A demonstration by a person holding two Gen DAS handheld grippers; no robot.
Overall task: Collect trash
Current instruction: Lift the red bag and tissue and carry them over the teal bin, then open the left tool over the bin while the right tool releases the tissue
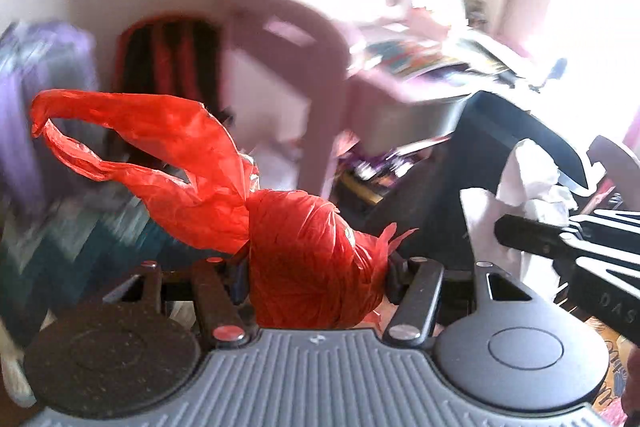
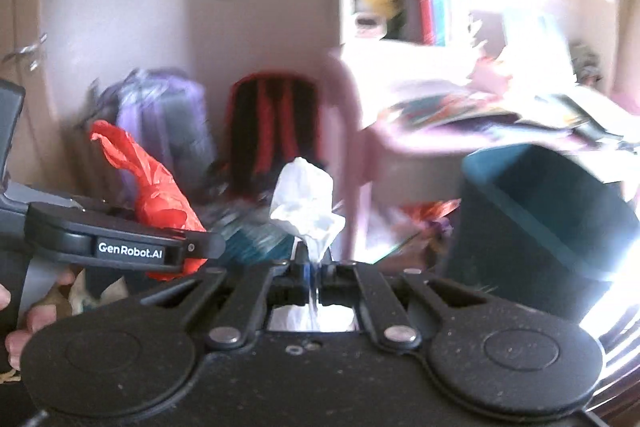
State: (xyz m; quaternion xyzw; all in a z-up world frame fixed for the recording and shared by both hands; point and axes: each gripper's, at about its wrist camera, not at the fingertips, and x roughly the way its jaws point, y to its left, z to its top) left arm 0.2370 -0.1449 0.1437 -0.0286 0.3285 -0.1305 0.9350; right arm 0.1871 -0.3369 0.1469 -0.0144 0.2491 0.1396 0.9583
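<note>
Two pieces of trash are in our tools: our left tool (image 1: 316,267) pinches the knotted red plastic bag (image 1: 304,259), its loose handles trailing out to the left, and our right tool (image 2: 314,269) has its jaws pressed together on the crumpled white tissue (image 2: 306,197). Both hang just left of the dark bin (image 2: 548,219), the tissue nearer it, the bag beyond the tissue.
</note>
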